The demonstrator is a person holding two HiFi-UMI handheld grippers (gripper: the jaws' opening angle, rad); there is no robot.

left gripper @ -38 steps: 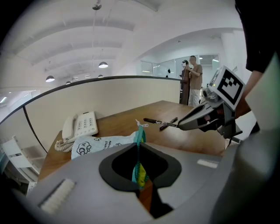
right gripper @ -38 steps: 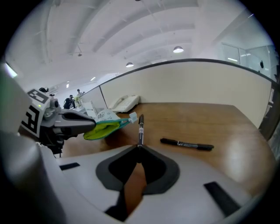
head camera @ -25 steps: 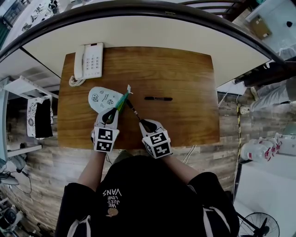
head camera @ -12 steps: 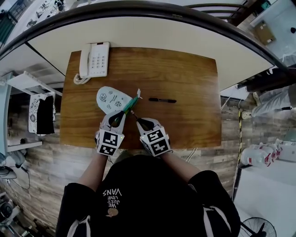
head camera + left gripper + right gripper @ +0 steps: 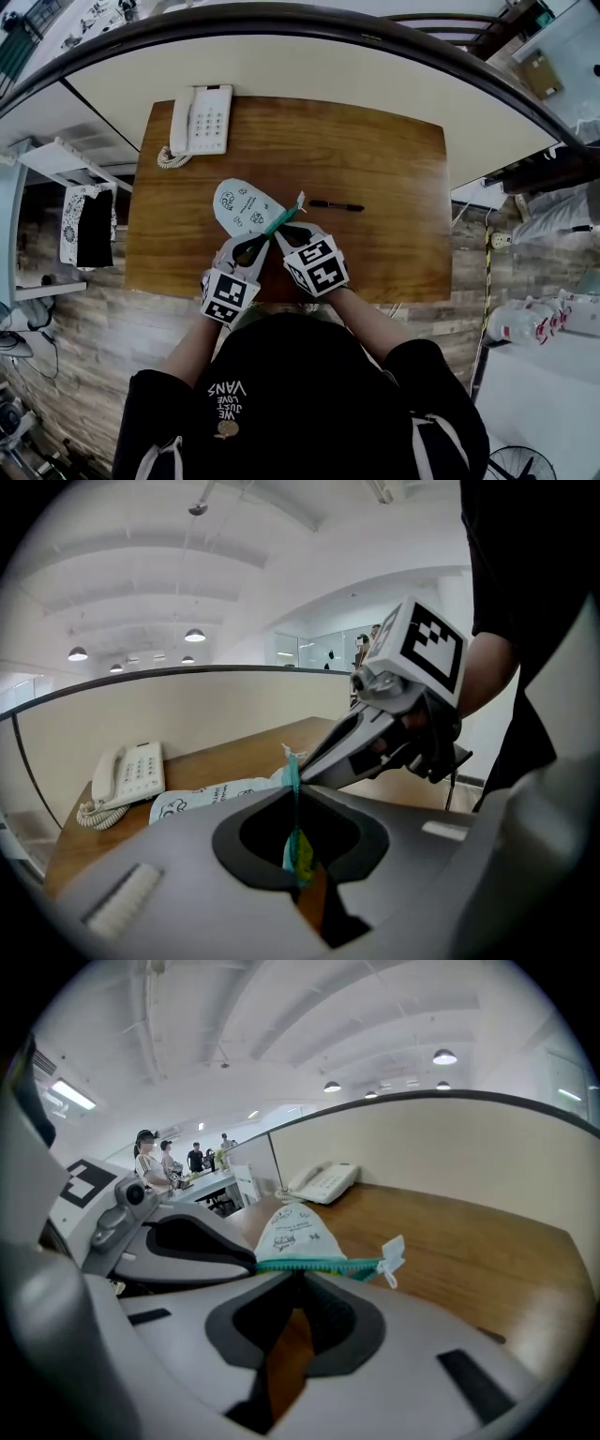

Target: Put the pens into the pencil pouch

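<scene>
A light blue printed pencil pouch [image 5: 239, 204] lies on the wooden table [image 5: 375, 150], its teal zipper edge lifted toward me. My left gripper [image 5: 266, 232] is shut on that zipper edge, and teal and yellow fabric shows between its jaws [image 5: 293, 785]. My right gripper [image 5: 281, 234] is also closed, with its tips right at the zipper line [image 5: 302, 1274]. The pen it carried is hidden by the jaws and the pouch [image 5: 289, 1234]. The white pull tab [image 5: 392, 1255] hangs at the zipper's end. A second black pen [image 5: 336, 205] lies on the table to the right.
A white desk telephone [image 5: 199, 124] with a coiled cord stands at the table's back left corner. A curved partition wall runs behind the table. The table's near edge is just under my hands. People stand far off in the room in the right gripper view.
My right gripper has moved left to the pouch's mouth beside the left gripper. The dark pen that stuck out of its jaws no longer shows. Both hands shifted slightly with the pouch.
</scene>
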